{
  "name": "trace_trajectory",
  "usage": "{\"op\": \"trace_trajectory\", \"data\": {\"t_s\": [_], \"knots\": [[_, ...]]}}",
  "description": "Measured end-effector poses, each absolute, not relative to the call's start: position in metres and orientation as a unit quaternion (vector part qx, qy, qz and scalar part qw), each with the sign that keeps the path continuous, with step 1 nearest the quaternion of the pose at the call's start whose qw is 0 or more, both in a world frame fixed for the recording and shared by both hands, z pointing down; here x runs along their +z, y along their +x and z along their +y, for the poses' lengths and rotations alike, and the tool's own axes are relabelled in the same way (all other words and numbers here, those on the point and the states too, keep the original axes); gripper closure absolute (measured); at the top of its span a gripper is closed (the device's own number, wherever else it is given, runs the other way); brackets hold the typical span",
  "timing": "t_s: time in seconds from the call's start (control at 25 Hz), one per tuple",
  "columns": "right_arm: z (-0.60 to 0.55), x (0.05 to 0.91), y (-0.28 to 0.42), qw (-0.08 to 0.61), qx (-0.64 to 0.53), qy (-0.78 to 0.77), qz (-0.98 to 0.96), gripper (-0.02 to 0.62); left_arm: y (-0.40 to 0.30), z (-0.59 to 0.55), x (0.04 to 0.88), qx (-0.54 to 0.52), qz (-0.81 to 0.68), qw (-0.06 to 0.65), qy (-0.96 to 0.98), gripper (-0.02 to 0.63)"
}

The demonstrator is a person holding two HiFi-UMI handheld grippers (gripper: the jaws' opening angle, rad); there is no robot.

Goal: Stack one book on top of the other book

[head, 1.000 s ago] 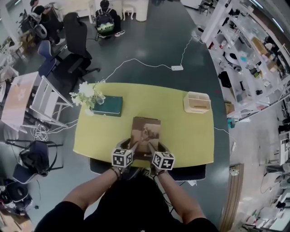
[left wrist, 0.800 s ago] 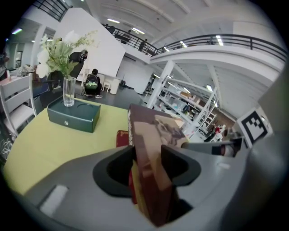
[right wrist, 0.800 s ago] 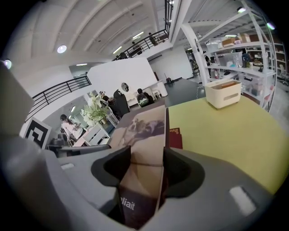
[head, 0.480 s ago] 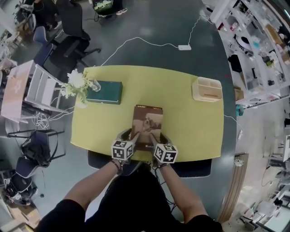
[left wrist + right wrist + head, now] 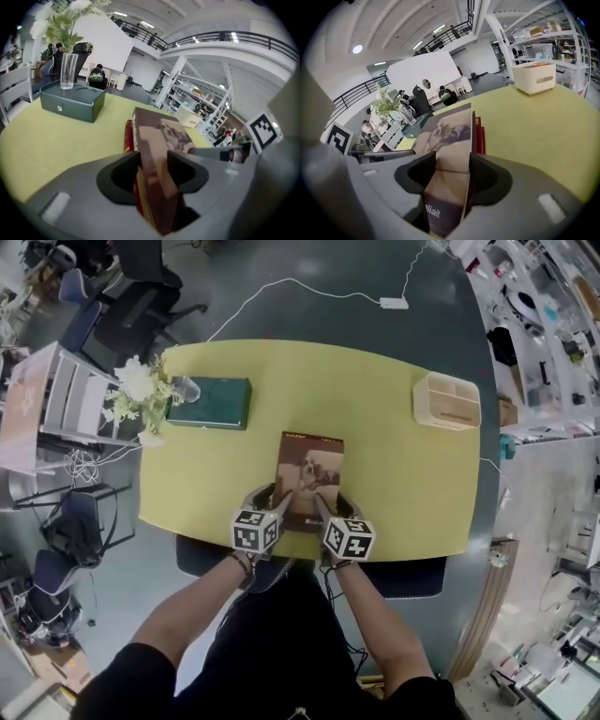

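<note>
A brown book with a dog picture (image 5: pixel 310 476) lies lengthwise at the near middle of the yellow table (image 5: pixel 403 493). A red book (image 5: pixel 128 135) shows under it, peeking out along its left edge, and along its right edge as the red book (image 5: pixel 480 134) in the right gripper view. My left gripper (image 5: pixel 274 506) is shut on the brown book's (image 5: pixel 157 140) near left corner. My right gripper (image 5: pixel 324 508) is shut on its near right corner, with the brown book (image 5: pixel 450 140) between the jaws. Whether the brown book rests on the red one I cannot tell.
A dark green box (image 5: pixel 210 402) and a glass vase of white flowers (image 5: pixel 139 390) stand at the table's far left. A cream organiser (image 5: pixel 448 400) sits at the far right. Chairs and a white rack (image 5: pixel 52 409) crowd the floor to the left.
Both grippers have come down together with the brown book held between them. The head view has shifted, so the table sits higher in the picture.
</note>
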State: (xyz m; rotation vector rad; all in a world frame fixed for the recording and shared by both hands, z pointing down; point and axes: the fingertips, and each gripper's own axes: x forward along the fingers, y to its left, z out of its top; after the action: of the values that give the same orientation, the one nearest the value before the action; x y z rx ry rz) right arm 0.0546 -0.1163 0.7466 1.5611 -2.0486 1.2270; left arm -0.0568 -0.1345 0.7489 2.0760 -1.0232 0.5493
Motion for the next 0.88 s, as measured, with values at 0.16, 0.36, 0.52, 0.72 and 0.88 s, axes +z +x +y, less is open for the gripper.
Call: {"op": "trace_trajectory", "data": {"t_s": [0.16, 0.36, 0.52, 0.72, 0.88], "knots": [[-0.120, 0.756, 0.057, 0.144, 0.435, 0.537, -0.708, 0.367, -0.054, -0.139, 0.757, 0.220, -0.398, 0.374, 0.808, 0.394], [-0.119, 0.769, 0.060, 0.151, 0.446, 0.530, -0.705, 0.367, -0.051, -0.138, 0.769, 0.230, -0.399, 0.382, 0.801, 0.394], [-0.120, 0.774, 0.059, 0.153, 0.449, 0.527, -0.705, 0.367, -0.052, -0.139, 0.775, 0.229, -0.403, 0.387, 0.797, 0.393], [-0.122, 0.775, 0.059, 0.149, 0.448, 0.527, -0.707, 0.367, -0.052, -0.140, 0.775, 0.227, -0.406, 0.384, 0.798, 0.391], [-0.122, 0.775, 0.059, 0.148, 0.450, 0.527, -0.706, 0.367, -0.052, -0.140, 0.775, 0.224, -0.406, 0.384, 0.798, 0.391]]}}
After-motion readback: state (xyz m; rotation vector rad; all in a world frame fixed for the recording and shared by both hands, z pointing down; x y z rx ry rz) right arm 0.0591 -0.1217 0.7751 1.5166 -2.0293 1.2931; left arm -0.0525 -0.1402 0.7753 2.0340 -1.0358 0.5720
